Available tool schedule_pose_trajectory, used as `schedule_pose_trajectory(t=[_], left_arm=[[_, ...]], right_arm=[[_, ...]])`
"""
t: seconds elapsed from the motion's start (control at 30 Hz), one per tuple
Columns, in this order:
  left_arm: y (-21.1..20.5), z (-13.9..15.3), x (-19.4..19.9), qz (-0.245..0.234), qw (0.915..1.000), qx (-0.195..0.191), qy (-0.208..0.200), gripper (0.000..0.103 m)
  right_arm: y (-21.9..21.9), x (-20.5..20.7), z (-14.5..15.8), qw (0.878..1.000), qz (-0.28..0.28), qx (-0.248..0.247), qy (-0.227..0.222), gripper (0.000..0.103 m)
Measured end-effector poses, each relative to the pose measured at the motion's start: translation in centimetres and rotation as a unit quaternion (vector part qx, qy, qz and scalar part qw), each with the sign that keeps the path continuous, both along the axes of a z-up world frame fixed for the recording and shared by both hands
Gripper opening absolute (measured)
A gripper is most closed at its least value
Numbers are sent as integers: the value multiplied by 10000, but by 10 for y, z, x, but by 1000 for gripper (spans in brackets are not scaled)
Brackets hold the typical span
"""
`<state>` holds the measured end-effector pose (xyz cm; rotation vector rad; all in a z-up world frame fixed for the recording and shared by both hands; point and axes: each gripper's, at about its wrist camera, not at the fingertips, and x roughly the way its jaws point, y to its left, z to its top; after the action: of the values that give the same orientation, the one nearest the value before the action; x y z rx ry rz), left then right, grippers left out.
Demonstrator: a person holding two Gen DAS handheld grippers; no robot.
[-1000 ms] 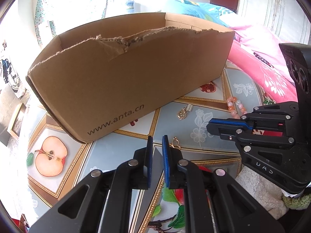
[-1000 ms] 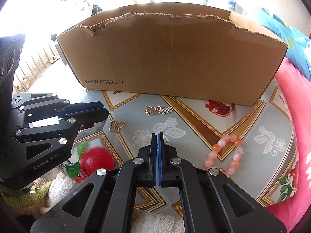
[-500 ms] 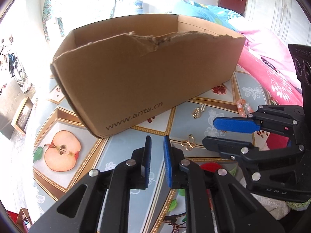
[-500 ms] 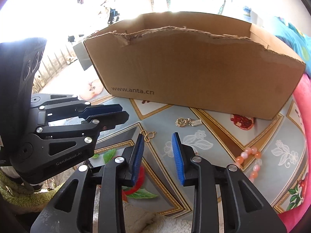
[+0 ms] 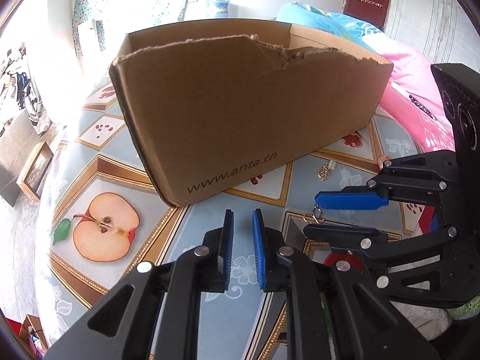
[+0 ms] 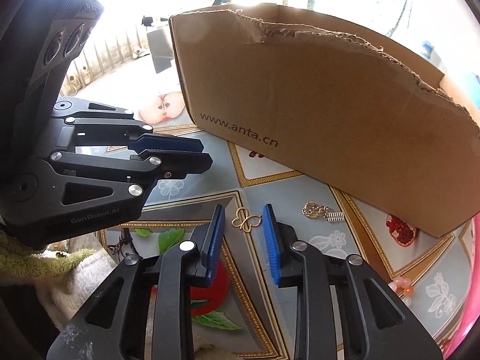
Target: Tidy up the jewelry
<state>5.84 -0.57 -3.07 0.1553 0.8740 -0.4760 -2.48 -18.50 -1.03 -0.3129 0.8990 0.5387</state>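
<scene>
A small gold butterfly-shaped pendant [image 6: 246, 222] lies on the patterned tablecloth [image 6: 192, 198], right between the blue pads of my right gripper [image 6: 242, 210]. Its jaws are closing and the pads do not press on the pendant. In the left wrist view the same pendant [image 5: 315, 215] shows between the right gripper's [image 5: 312, 216] fingers. My left gripper [image 5: 243, 212] hovers beside it with a narrow gap and nothing inside. In the right wrist view, the left gripper [image 6: 207, 154] is on the left. A torn cardboard box [image 6: 330, 114] stands behind.
A gold chain with a silver charm [image 6: 321, 211] lies near the box's front wall. A pink bead bracelet [image 6: 402, 286] sits at the right by pink bedding [image 5: 420, 102]. A fuzzy white-green cloth [image 6: 60, 270] lies under the left gripper. A picture frame [image 5: 34, 171] stands off the table's left edge.
My right gripper went from shut to open, rolled, and then narrowed around the gold pendant. Both views have slid left along the box. The left gripper's gap looks the same.
</scene>
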Motion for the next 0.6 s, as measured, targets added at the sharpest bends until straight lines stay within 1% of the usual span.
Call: schedule_pose_trajectory(t=[0.1, 0.13, 0.17, 0.37, 0.4, 0.43, 0.47, 0.5, 0.53, 0.57, 0.6], left_arm=[[3, -1, 1, 21, 10000, -38, 3, 12], [3, -1, 1, 27, 10000, -46, 10, 12], [4, -2, 1, 35, 10000, -48, 11, 12], [11, -2, 1, 60, 9999, -81, 23, 12], [11, -2, 0, 54, 10000, -79, 24, 12], [11, -2, 0, 47, 10000, -80, 22, 12], [11, -2, 0, 36, 10000, -84, 18, 12], [11, -2, 0, 28, 10000, -82, 12, 12], [11, -2, 0, 25, 10000, -80, 6, 12], [12, -2, 1, 25, 10000, -89, 4, 12], [12, -2, 1, 31, 9999, -102, -1, 12]], right_arm=[[0, 8, 2, 9999, -10, 60, 96, 16], [0, 8, 2, 9999, -3, 50, 94, 13], [2, 7, 3, 9999, 12, 40, 104, 2], [4, 6, 7, 9997, -46, 81, 222, 2], [3, 7, 9, 9996, -35, 105, 254, 6], [5, 10, 9, 9995, 47, 126, 300, 6], [5, 11, 12, 9995, 116, 105, 266, 10], [4, 12, 14, 9995, 185, 59, 254, 22], [4, 14, 17, 9991, 312, 16, 302, 26], [4, 14, 18, 9987, 424, -50, 290, 29], [6, 15, 17, 9980, 546, -147, 292, 29]])
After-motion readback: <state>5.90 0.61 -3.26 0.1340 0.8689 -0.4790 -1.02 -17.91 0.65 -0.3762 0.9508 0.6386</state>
